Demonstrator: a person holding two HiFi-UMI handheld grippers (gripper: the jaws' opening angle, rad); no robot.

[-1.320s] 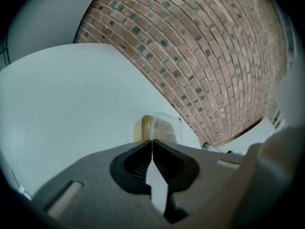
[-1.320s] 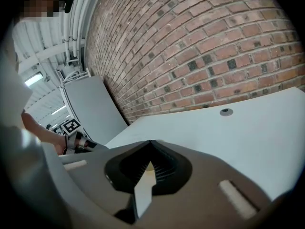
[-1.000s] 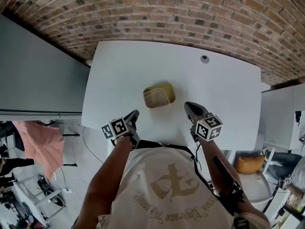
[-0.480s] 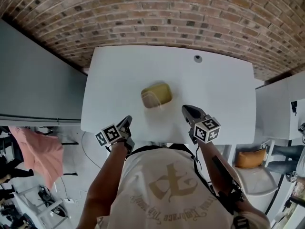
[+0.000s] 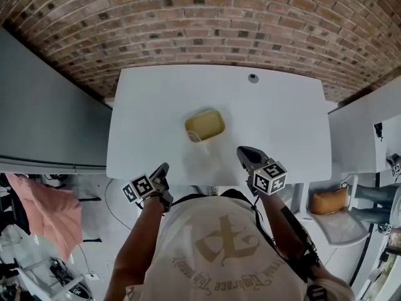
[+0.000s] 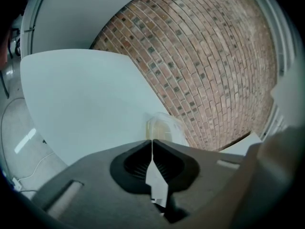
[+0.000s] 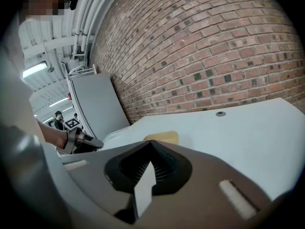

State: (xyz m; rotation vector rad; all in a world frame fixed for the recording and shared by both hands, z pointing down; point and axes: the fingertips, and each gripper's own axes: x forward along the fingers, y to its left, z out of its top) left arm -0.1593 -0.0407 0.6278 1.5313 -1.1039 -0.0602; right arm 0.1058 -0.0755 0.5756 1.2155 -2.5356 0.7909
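A clear plastic container (image 5: 204, 125) with a yellowish inside sits in the middle of the white table (image 5: 282, 130). My left gripper (image 5: 162, 170) hangs just off the table's near edge, left of the container and well short of it. Its jaws are shut and hold nothing. In the left gripper view the container (image 6: 165, 128) shows just beyond the shut left gripper (image 6: 152, 141). My right gripper (image 5: 244, 153) is over the near edge, right of the container, also shut and holding nothing. The container (image 7: 162, 137) peeks above the shut right gripper (image 7: 151, 142).
A brick wall (image 5: 207, 24) runs behind the table. A round cable grommet (image 5: 252, 78) sits near the table's far edge. A grey panel (image 5: 44, 105) stands to the left, and another white table (image 5: 363, 130) and a chair (image 5: 329, 209) are to the right.
Both grippers have drawn back toward the table's near edge, away from the container. The left one now hangs past the edge. Both stayed shut.
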